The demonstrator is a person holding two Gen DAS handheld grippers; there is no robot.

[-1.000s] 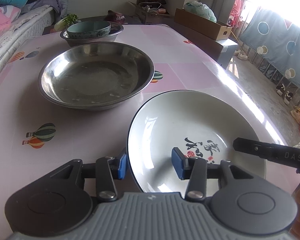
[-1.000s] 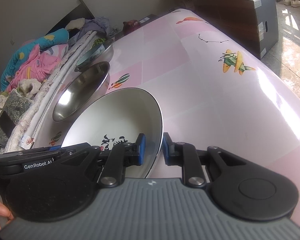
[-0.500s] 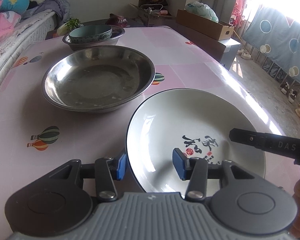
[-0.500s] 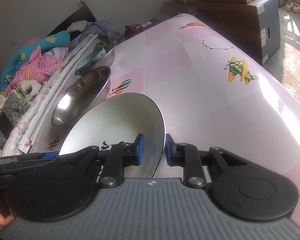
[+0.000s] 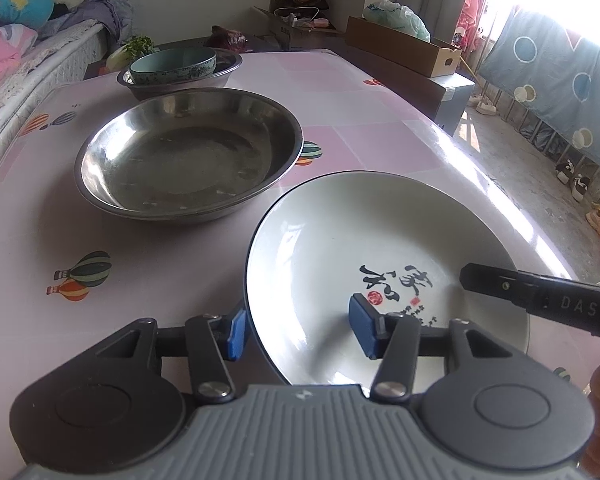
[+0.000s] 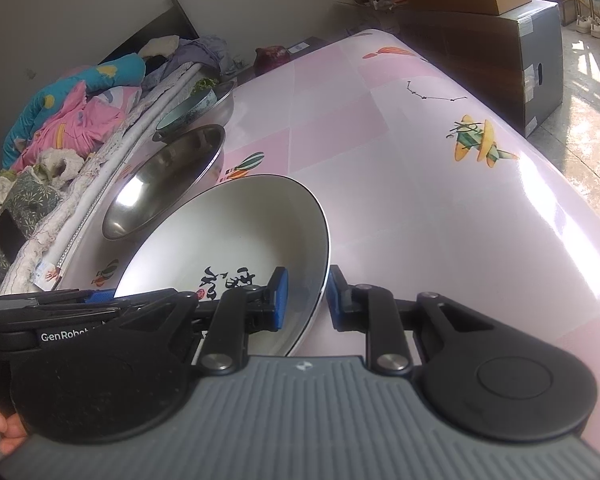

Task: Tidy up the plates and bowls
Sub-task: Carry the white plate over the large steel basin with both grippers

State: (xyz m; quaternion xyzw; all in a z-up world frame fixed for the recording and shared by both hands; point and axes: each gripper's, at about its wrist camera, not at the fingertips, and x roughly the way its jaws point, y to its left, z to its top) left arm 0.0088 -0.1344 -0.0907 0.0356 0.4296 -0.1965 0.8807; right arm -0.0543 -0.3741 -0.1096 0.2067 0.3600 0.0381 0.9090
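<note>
Grippers sit nearest to you, one in each hand, both at the rim of the same white plate [image 5: 380, 240], which has black brush lettering and small red stamps on its inside. Your left gripper [image 5: 298, 330] straddles the plate's near-left rim: one blue pad lies outside the edge and the other over the inside, well apart, with a clear gap to the rim. Its jaws have just been opening, and they stand loose around the rim without pressing on it. Your right gripper [image 6: 303, 298] straddles the plate's right rim, with the blue pads close on either side of the thin edge; its jaws are clamped on that rim. In the right wrist view the plate tilts, its gripped side raised off the pink table [image 6: 420, 200] (a glossy cloth printed with hot-air balloons and a small plane).

Just beyond the plate, to its left in the left wrist view, a wide steel basin [image 5: 188, 160] rests empty on the table, near the plate but not touching it. Farther back, a smaller steel basin [image 5: 224, 70] holds a pale green ceramic bowl [image 5: 172, 65] nested inside it.

Past the table's far edge stand cardboard boxes [image 5: 404, 46]. Along the left side runs a bed [image 6: 80, 120] heaped with bright bedding and clothes.
</note>
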